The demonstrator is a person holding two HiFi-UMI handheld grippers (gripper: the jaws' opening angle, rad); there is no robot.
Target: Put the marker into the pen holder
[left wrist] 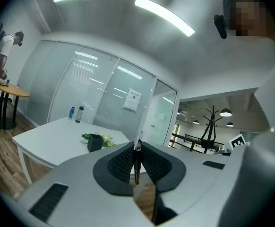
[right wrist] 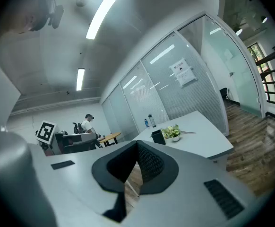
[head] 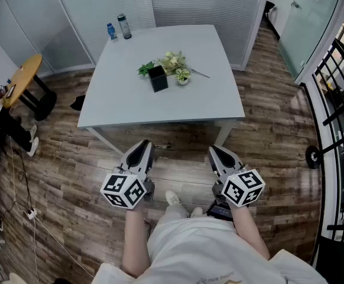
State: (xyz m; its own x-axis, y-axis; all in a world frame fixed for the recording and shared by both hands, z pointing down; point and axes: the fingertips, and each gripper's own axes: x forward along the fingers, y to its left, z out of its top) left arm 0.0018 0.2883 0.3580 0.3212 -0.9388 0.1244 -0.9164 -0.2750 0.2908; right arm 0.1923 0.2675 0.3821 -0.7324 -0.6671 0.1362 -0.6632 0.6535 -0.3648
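Note:
The black square pen holder (head: 158, 78) stands upright near the middle of the pale table (head: 207, 99), next to a small bunch of flowers; it also shows in the left gripper view (left wrist: 94, 142) and the right gripper view (right wrist: 158, 137). A thin dark marker (left wrist: 136, 162) stands upright between the jaws of my left gripper (left wrist: 137, 144), which is shut on it. Both grippers hang over the wooden floor short of the table's near edge, the left gripper (head: 145, 145) and the right gripper (head: 214, 151) side by side. My right gripper (right wrist: 136, 144) is shut, with nothing in it.
Two bottles (head: 119, 27) stand at the table's far left corner. Flowers in a small pot (head: 178, 67) sit right of the holder. A round wooden side table (head: 21, 78) is at the left, a black railing (head: 337, 99) at the right. A person (right wrist: 86, 123) sits in the background.

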